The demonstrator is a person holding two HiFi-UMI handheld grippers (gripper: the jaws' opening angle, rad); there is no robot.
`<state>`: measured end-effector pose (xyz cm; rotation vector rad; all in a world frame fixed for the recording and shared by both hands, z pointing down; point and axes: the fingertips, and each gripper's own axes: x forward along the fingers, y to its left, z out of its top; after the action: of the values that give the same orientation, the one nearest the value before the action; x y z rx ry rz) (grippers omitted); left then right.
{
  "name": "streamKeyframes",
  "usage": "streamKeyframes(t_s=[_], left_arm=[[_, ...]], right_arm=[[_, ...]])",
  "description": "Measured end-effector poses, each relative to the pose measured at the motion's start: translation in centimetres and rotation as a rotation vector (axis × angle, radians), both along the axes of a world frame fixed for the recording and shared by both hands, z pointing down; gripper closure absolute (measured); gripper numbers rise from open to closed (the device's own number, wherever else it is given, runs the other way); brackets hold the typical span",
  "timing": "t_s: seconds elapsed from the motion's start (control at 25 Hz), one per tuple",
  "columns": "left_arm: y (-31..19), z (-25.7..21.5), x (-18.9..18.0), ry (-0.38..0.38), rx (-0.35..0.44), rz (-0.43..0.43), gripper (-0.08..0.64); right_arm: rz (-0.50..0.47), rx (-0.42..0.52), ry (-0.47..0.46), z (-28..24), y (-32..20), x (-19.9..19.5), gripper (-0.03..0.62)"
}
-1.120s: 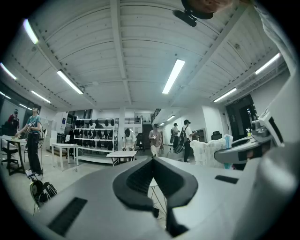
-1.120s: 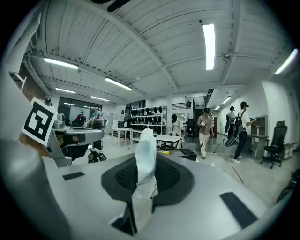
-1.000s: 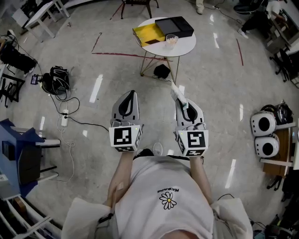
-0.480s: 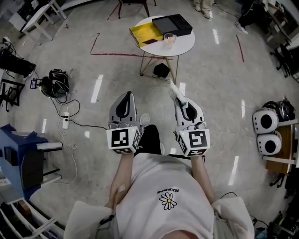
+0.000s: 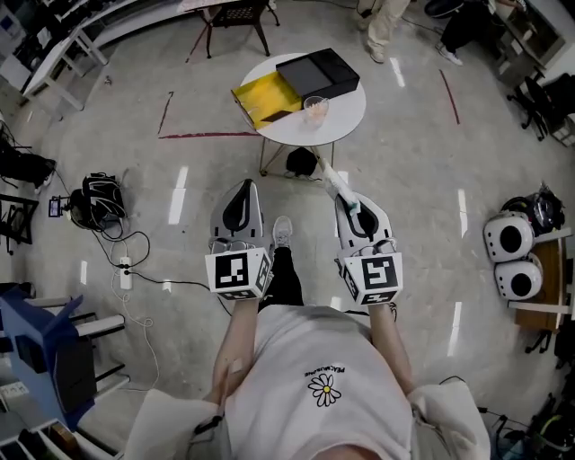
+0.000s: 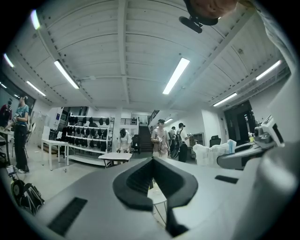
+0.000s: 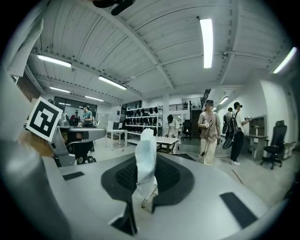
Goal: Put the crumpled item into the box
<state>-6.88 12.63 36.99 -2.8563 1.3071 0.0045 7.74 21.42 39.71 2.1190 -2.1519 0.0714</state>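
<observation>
The right gripper (image 5: 349, 201) is clamping the crumpled white item (image 5: 334, 178) between jaws that are standing only slightly apart. In the right gripper view the pads are pressing on its lower part while the rest is sticking out past the tips. The left gripper (image 5: 242, 186) is carrying nothing. In the left gripper view its jaws are meeting at the tips, leaving only a thin slit lower down.

Both grippers are being held side by side in the air, apart from each other and pointing toward the round white table (image 5: 349, 101). The item is hanging over bare floor just short of the table's near edge, touching neither.

The black box (image 5: 316, 72) is sitting on the far part of the tabletop. A yellow sheet (image 5: 260, 97) is lying just beside it on the left, and a clear cup (image 5: 315, 109) is standing near the front edge, between the grippers and the box. A dark object (image 5: 301, 162) is lying on the floor under the table, among its legs.

A red tape line (image 5: 202, 136) is running across the floor left of the table. A bag with cables (image 5: 99, 196) is lying well off to the left, and two white round devices (image 5: 508, 238) are sitting well off to the right. A person's legs (image 5: 388, 27) are showing beyond the table.
</observation>
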Motion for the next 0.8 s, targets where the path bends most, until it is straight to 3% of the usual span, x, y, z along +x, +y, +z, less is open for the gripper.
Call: streamKeyframes(t_s=[0.52, 0.8], left_arm=[[-22.2, -0.9, 3.7, 0.018, -0.009, 0.082, 0.558], [-28.1, -0.6, 4.7, 0.035, -0.041, 0.106, 0.558]], right_arm=[[0.088, -0.04, -0.012, -1.9, -21.6, 3.5, 0.537], [0.118, -0.044, -0.021, -2.5, -27.7, 4.4, 0.537]])
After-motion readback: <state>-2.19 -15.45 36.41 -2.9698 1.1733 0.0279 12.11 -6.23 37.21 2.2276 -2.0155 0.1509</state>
